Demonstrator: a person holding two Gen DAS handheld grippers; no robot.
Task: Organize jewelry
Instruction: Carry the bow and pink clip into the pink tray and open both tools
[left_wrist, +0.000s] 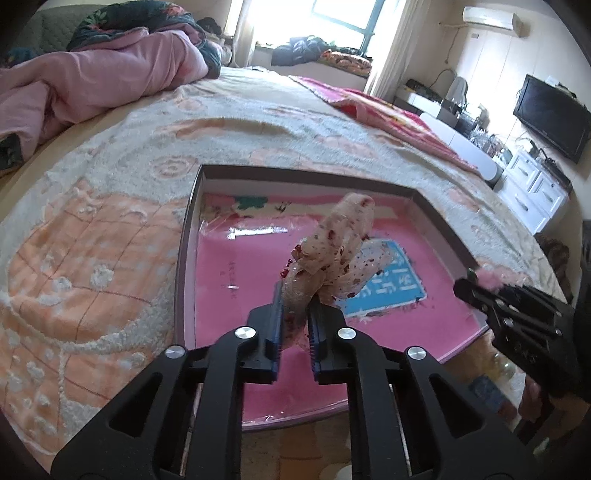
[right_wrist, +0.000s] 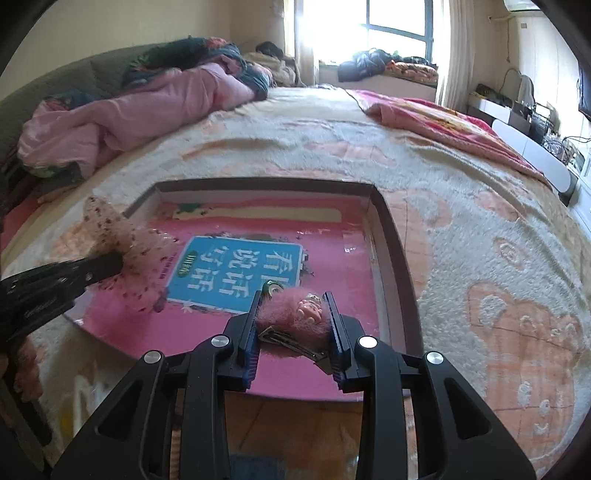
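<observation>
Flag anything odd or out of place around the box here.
Nothing damaged or spilled. The shallow box on the bed holds only a pink book; no accessories inside yet. The scrunchie and fuzzy hair clip are held above it.

Hair clip partly hidden btwn gripper pads.

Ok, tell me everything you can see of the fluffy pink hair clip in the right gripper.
The fluffy pink hair clip is a tuft of pink fur with a small pink figure-like charm on top and a metal snap clip showing underneath. It is pinched between the blue-padded fingers of the right gripper, held above the near edge of the shallow box with the pink printed floor. A green piece pokes out at its far left. In the left wrist view only its pink tip shows.
</observation>
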